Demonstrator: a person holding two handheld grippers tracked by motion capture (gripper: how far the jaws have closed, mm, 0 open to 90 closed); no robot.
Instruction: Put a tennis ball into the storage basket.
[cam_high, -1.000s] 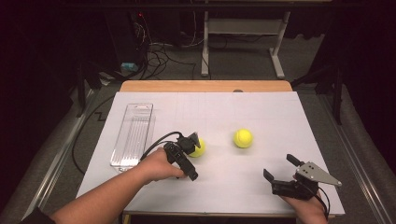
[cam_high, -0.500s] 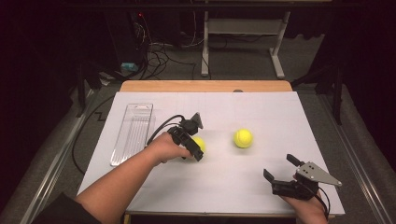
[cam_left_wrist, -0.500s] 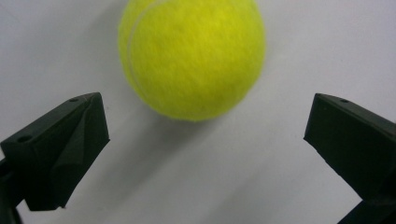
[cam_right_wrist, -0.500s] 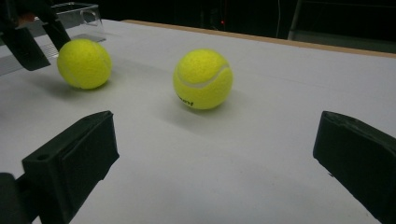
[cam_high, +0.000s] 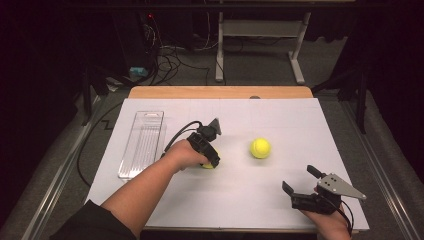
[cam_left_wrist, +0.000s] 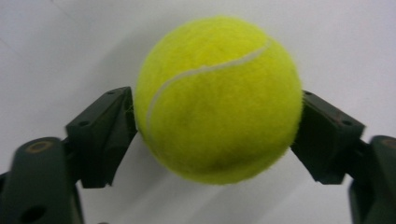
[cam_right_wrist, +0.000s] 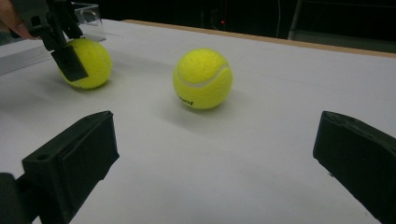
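Two tennis balls on white paper, plus one clear tray at far left, lying flat and apparently empty, though hard to be sure through the glare.

Right of the tray and apart from it: left gripper, jaws just closed in on the left ball, pads pressing both flanks at about mid-height. Reads as the grasp step, freshly made, with the ball probably resting on the paper.

Next, most likely: lift straight up without squeezing harder, carry left over the tray's long opening, then lower in before letting go. Round and fuzzy, so apt to roll if dropped from height or released on the rim.

Left ball up close: bright yellow-green felt, one pale curved seam across the upper face, a faint grey smudge low on the front, no visible dent under the pads.

Farther right: right ball, same colour, free on the paper, untouched, dark lettering near its base in the right gripper view.

Farthest right, near the table's front edge: right gripper, jaws spread wide with nothing between them, aimed toward the right ball but well short of it.
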